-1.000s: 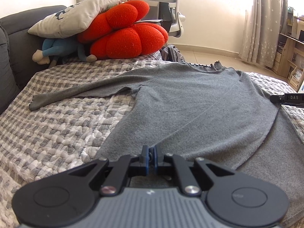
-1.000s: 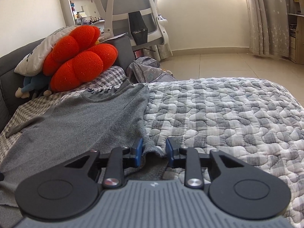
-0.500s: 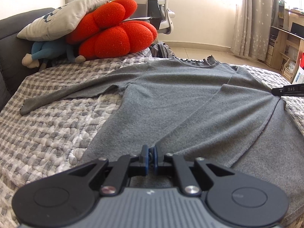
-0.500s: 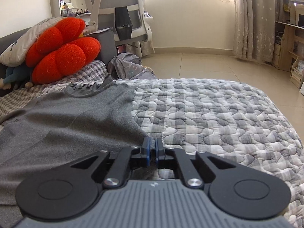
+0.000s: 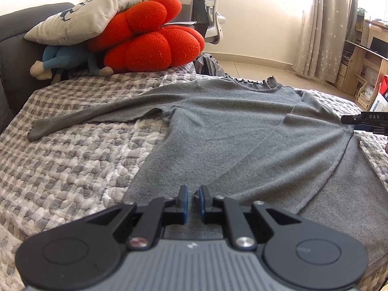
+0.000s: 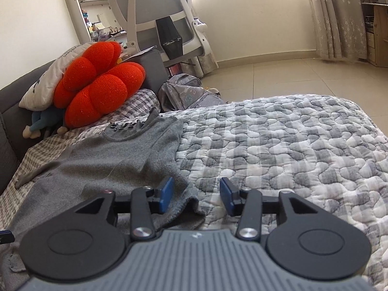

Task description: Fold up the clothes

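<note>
A grey long-sleeved sweater point(image 5: 230, 133) lies flat on the checked quilt point(image 5: 60, 165), neckline away from me. One sleeve point(image 5: 84, 118) stretches out to the left; a folded layer lies slantwise across the body. My left gripper point(image 5: 192, 201) is at the near hem. Its jaws are opening, a narrow gap shows, and the cloth lies under it. My right gripper point(image 6: 196, 195) is at the sweater's point(image 6: 109, 160) right edge. Its jaws are opening wide, with a loose fold of cloth between the pads and not pressed. One of its fingers point(image 5: 363, 117) shows at the right.
A red flower cushion point(image 5: 150, 38), a pale pillow point(image 5: 82, 19) and a blue stuffed toy point(image 5: 60, 58) are piled against the dark headboard. Beyond the bed stand an office chair point(image 6: 165, 24), a grey backpack point(image 6: 189, 94), curtains and wooden shelves point(image 5: 363, 55).
My right gripper's jaws closed on the sweater's edge, then sprang apart and let it drop. The left gripper's jaws, closed before, now stand slightly parted.
</note>
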Action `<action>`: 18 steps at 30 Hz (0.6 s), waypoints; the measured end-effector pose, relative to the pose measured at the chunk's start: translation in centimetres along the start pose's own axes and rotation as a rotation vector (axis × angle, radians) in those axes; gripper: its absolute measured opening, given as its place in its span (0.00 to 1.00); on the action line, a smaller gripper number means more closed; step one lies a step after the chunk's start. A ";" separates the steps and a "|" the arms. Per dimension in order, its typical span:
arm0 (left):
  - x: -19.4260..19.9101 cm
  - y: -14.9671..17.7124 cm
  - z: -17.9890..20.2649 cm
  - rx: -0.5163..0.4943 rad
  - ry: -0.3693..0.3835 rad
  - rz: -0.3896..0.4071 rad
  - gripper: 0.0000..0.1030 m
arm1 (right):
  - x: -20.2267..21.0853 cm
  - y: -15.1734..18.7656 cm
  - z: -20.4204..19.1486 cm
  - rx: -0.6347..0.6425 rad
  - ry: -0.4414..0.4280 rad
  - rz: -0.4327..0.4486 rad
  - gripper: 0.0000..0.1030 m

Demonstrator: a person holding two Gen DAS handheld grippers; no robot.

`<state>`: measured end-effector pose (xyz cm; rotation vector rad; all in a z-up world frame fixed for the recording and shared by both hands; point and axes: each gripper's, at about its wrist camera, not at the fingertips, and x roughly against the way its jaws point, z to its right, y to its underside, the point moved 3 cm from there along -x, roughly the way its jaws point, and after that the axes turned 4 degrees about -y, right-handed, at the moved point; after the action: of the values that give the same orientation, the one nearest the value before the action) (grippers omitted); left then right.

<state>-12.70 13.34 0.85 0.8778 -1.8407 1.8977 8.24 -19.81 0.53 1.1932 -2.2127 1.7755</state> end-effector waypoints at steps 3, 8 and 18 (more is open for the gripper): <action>-0.6 -0.1 0.1 -0.005 0.013 -0.011 0.10 | -1.4 -3.0 0.1 0.018 -0.012 -0.008 0.45; -1.5 -0.1 0.3 0.003 0.040 -0.014 0.10 | -6.2 -7.7 -1.1 0.076 -0.005 -0.059 0.45; -1.8 0.0 -0.9 0.010 0.093 -0.001 0.11 | -13.9 -6.4 -5.0 0.361 0.102 -0.198 0.06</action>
<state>-11.53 14.52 -0.23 0.7795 -1.7777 1.9147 19.73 -8.58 0.50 1.2934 -1.6987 2.1530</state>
